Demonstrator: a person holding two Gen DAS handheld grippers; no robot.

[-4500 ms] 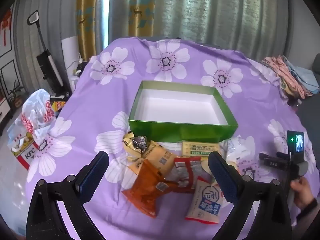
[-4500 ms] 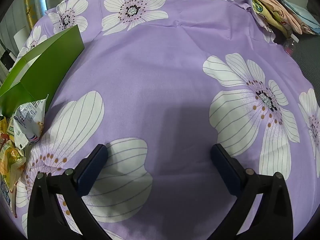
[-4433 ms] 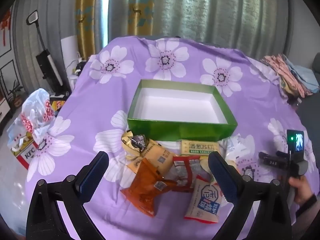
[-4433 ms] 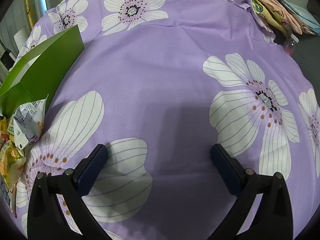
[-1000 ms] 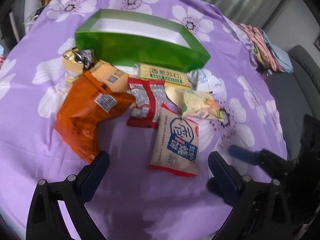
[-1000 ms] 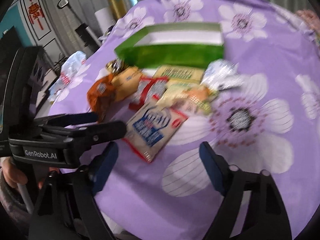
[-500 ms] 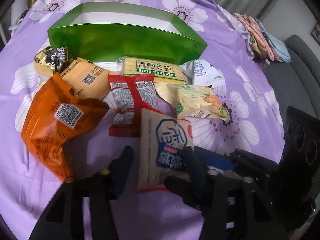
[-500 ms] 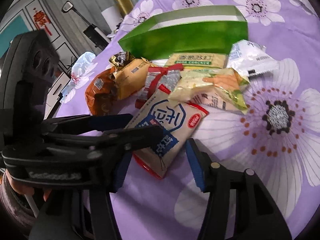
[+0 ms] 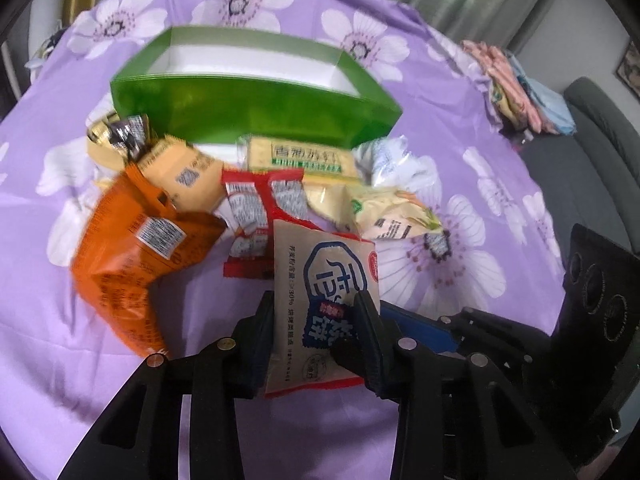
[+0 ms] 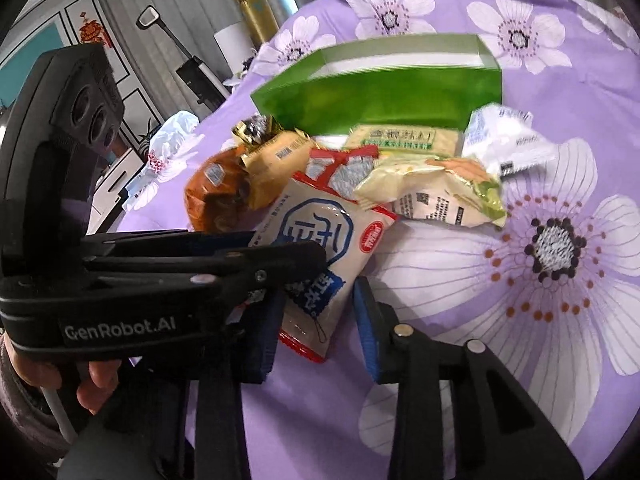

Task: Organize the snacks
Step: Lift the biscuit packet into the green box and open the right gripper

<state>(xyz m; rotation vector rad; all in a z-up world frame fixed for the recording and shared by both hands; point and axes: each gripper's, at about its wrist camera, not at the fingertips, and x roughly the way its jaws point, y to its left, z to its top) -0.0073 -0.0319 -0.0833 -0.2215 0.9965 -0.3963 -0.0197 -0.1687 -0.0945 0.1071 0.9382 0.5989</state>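
Near the front edge of the bench, the left gripper (image 9: 316, 324) is clamped on the lower half of a beige biscuit packet (image 9: 326, 280), its pads pressing both long sides. The right gripper (image 10: 318, 320) has just been closing around the same packet from the other side; its right pad stands apart from the wrapper, its left pad is hidden behind the left gripper's arm, so I judge it narrowed but not yet gripping.

The main risk is two tools on one soft bag. If the right one finishes closing, the pads could crush the biscuits or the tools could knock together. The packet's top end overlaps the red packet (image 9: 260, 208), so a quick lift may drag that along or scatter the pile. The glossy film could also slide out of the left grip on the way to the green box (image 9: 256, 96), which stands open just behind the heap.

The packet is flat and puffy, beige with a blue emblem, a small red round mark and a red bottom seam. An orange bag (image 9: 136, 256), a soda cracker pack (image 9: 300, 158) and a pale yellow-green bag (image 9: 384, 216) lie loose around it on the purple flowered cloth (image 9: 480, 184).
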